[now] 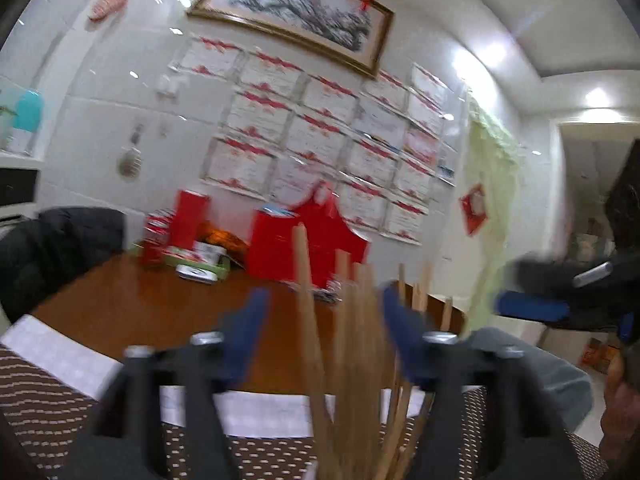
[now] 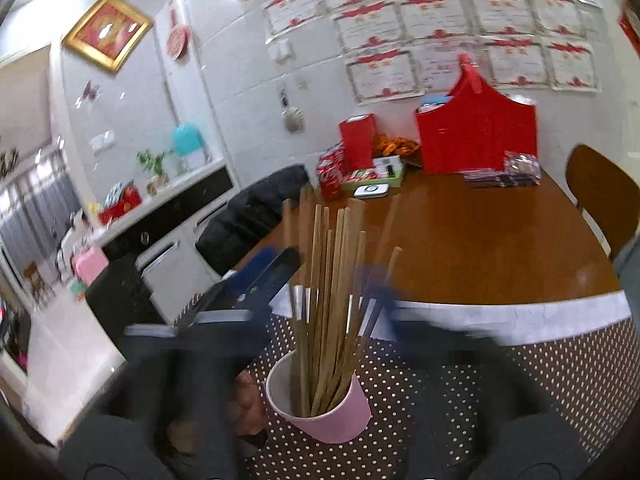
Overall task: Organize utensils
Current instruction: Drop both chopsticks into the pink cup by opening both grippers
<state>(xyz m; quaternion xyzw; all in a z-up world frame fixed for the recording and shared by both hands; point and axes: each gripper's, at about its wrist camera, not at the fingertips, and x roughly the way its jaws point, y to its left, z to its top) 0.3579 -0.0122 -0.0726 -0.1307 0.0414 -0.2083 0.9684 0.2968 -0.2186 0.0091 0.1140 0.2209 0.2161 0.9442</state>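
A pink cup (image 2: 332,420) stands on a brown dotted mat (image 2: 440,380) and holds several wooden chopsticks (image 2: 320,300) upright, fanned out. In the right wrist view my right gripper (image 2: 320,276) is open, its blurred blue fingers either side of the chopstick tops without pressing them. In the left wrist view my left gripper (image 1: 326,312) is open too. The chopsticks (image 1: 352,340) rise between its blue fingers (image 1: 252,320), nearer the right one; the cup is hidden below. The right gripper (image 1: 532,308) shows at the right edge.
The brown table (image 2: 480,248) carries a red bag (image 2: 476,136), red boxes (image 2: 358,142), snack packets and a white device (image 2: 370,191) at the back. A dark jacket (image 2: 256,212) lies on a seat at left, a wooden chair (image 2: 600,192) at right. A person's hand (image 2: 248,400) is beside the cup.
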